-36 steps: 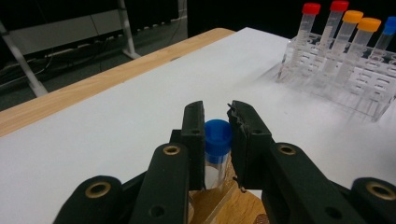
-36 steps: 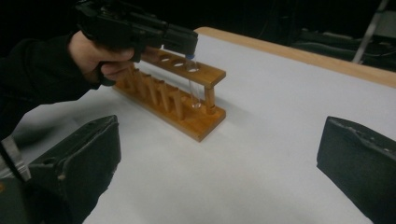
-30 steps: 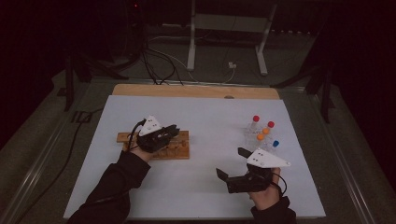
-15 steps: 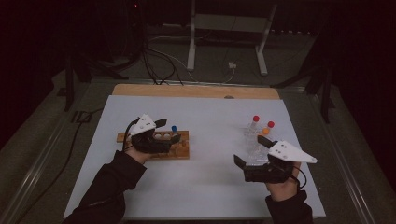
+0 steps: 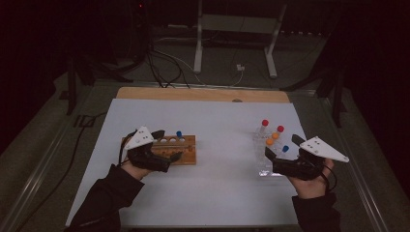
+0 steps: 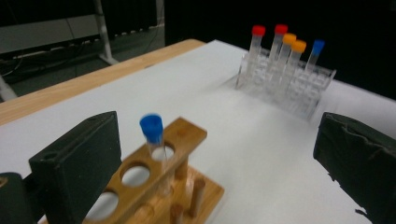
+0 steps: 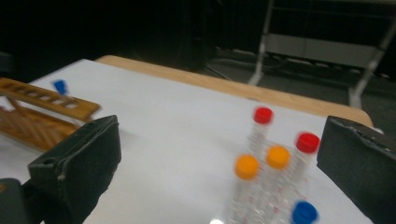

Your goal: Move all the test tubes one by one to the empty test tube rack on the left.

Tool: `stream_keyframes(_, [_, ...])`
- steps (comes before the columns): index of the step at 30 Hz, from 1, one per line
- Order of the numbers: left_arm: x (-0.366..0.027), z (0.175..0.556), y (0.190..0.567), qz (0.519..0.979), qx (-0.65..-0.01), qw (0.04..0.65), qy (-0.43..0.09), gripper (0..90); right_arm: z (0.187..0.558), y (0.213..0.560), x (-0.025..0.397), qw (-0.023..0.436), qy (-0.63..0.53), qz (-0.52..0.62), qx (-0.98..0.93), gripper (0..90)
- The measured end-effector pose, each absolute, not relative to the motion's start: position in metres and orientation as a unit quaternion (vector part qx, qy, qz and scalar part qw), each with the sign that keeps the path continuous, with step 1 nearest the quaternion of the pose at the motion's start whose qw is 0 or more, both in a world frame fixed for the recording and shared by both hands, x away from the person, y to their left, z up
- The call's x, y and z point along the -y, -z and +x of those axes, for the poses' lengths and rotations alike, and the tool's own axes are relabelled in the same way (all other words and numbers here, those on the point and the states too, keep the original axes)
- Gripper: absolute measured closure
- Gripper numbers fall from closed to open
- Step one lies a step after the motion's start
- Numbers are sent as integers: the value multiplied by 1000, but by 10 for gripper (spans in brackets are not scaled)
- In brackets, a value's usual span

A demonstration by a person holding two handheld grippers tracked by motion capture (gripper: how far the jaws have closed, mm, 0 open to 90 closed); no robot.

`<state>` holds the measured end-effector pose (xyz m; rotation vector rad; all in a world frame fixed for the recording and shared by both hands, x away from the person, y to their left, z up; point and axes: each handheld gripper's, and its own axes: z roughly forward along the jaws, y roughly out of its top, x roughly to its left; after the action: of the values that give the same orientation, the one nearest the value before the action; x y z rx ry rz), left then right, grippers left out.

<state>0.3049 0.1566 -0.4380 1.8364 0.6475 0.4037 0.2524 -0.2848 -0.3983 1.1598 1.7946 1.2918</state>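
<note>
Left claw has backed off toward the near-left end of the wooden rack; earlier it sat over the rack's middle. Its jaws stand wide apart, nothing between them. The blue-capped tube stands upright in the rack, in a hole near its right end, clear of the claw. In the left gripper view the tube sits just right of the left jaw, not touching it, cap a bit blurred.

Right claw has moved up from the near desk edge to the near side of the clear rack, jaws spread, holding nothing. Clear rack holds five tubes: two red caps, two orange, one blue.

Hard to make out: the clear rack's walls nearly vanish against the white desk in the high view. Right gripper view is motion-blurred, the tubes smeared, the rack's lower part cut off at the bottom edge. Wooden rack's near end hidden under the left hand in the high view. The room around the desk is dark.
</note>
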Motion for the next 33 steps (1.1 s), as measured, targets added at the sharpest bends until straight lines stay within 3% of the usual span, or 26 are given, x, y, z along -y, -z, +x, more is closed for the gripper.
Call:
stream_keyframes(8, [-165, 299, 440, 771, -280, 546, -171, 18, 265, 421, 305, 319, -457, 484, -674, 15])
stream_keyframes(15, [-167, 298, 440, 770, -280, 546, -173, 18, 265, 437, 319, 313, -426, 518, -673, 89])
stream_keyframes(19, [-169, 299, 438, 767, -281, 551, -173, 18, 267, 449, 318, 291, -404, 527, -688, 204])
stream_keyframes(24, [-170, 299, 438, 765, -284, 551, -173, 18, 272, 457, 315, 270, -387, 537, -699, 432])
stream_keyframes(33, [-170, 300, 439, 765, -286, 551, -171, 18, 282, 464, 318, 264, -365, 559, -696, 614])
